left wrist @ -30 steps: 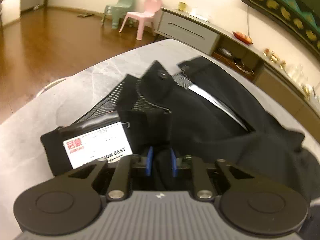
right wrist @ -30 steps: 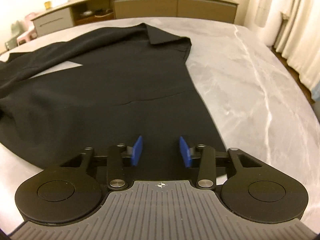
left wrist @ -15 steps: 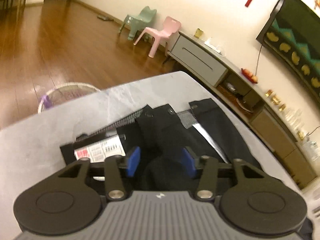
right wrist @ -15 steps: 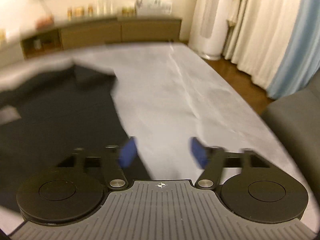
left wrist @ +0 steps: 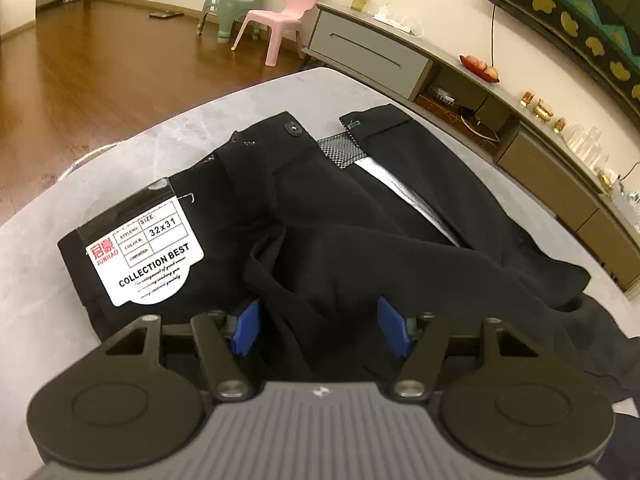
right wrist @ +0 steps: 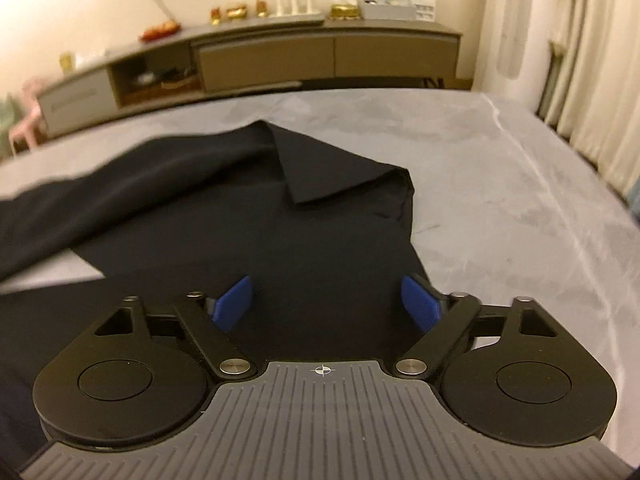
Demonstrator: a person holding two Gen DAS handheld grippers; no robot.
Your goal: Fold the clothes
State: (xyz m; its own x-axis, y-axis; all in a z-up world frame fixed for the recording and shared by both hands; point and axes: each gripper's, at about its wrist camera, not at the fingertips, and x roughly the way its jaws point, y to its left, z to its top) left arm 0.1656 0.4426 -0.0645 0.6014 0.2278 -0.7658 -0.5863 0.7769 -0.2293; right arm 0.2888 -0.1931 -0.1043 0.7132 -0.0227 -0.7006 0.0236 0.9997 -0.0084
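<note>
While the black trousers (left wrist: pixel 360 216) lie spread over the grey marble table (left wrist: pixel 120 152), I see their waistband end in my left wrist view, button at about 12 o'clock from my fingers and a white hang tag (left wrist: pixel 150 256) at 10 o'clock, resting on the cloth. My left gripper (left wrist: pixel 318 326) stands part open, its jaws having just been widening; a raised fold of the fabric sits between the blue pads (left wrist: pixel 244 326), and I cannot tell if it brushes the left one, but they do not pinch it. In my right wrist view the leg end of the same trousers (right wrist: pixel 280 220) lies flat, with a corner turned over at 12 o'clock and bare table (right wrist: pixel 500 200) from 1 to 3 o'clock. My right gripper (right wrist: pixel 328 300) is wide, its jaws having just been narrowing, hovering over the cloth's edge and gripping nothing. Beyond the table a long low sideboard (right wrist: pixel 320 60) runs along the wall; on the wooden floor at 11 o'clock in the left view stand a green chair (left wrist: pixel 232 4) and a pink chair (left wrist: pixel 280 20).
</note>
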